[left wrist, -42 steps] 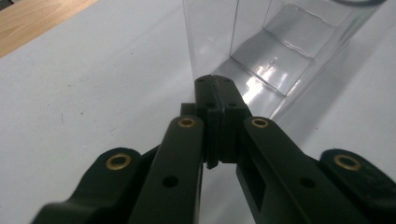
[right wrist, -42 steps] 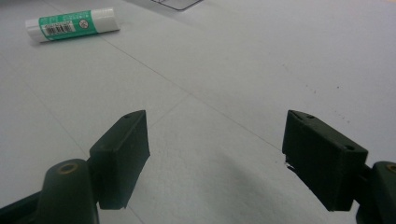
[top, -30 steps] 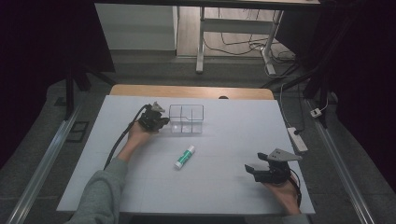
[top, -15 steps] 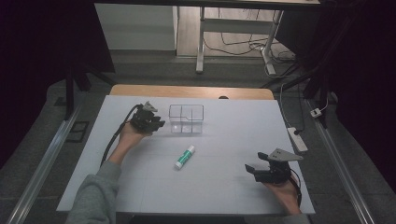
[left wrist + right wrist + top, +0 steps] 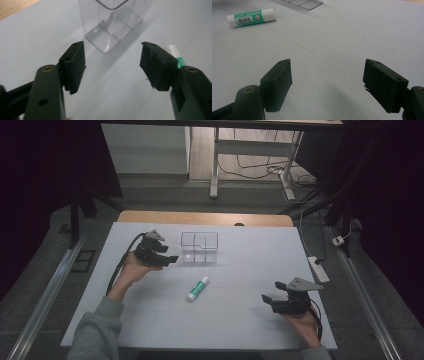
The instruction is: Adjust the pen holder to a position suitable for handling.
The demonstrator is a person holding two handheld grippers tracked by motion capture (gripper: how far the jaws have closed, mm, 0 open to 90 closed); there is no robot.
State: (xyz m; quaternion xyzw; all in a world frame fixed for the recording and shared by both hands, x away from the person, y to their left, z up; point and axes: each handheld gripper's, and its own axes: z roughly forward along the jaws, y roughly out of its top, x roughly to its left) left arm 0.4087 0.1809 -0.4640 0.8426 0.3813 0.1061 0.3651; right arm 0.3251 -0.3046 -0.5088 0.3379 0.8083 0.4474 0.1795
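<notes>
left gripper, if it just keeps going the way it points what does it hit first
Most likely the clear box: it stands straight ahead of the open left gripper, its near corner between the jaw lines. The glue stick lies off to one side, behind a jaw. How wide the gap is cannot be told.

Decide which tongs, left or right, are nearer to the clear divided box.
Left. The left tongs hover open just beside the clear divided box, on its left side. The right tongs sit far off near the table's front right corner, past the glue stick.

Left gripper (image 5: 167, 258) and right gripper (image 5: 270, 301), each hand-held, jaws spread wide with nothing between them.
</notes>
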